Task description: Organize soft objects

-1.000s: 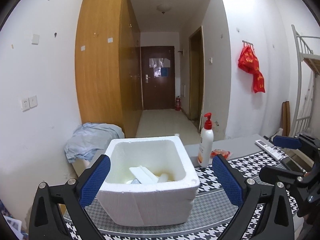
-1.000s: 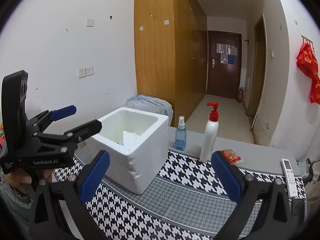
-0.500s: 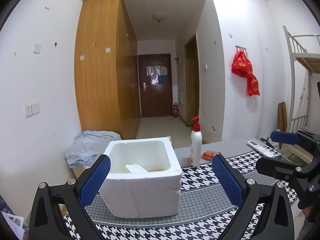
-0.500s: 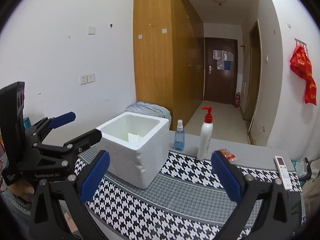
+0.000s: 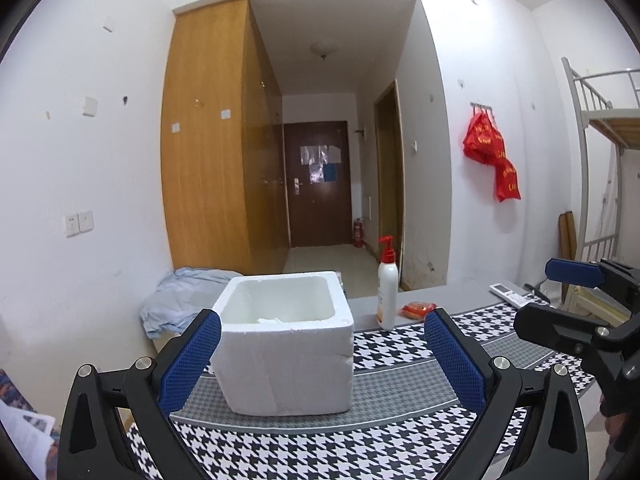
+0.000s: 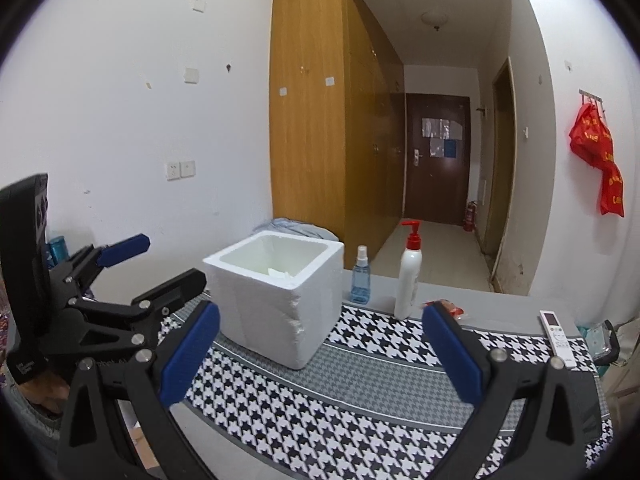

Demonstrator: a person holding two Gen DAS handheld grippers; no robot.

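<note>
While the left gripper hangs above the near edge of the houndstooth table mat with its jaws spread wide and nothing between them, the left wrist view frames a white foam box standing upright on the mat straight ahead. Only a sliver of pale soft material shows over the box's near rim, lying inside it; what it is cannot be told. Just right of the box stands a white pump bottle with a red pump, and a small red packet lies on the grey table beyond the bottle's right side. Far right of the box, the right gripper is in view, its fingers apart and empty, with a white remote control behind it. From the right wrist view, the right gripper is likewise spread wide, holding nothing, with the foam box ahead and to its left. White soft pieces rest inside the box by its right wall. Right of the box stand a blue spray bottle and then the pump bottle; the remote control lies far to the right. Left of the box, the left gripper is held open.
</note>
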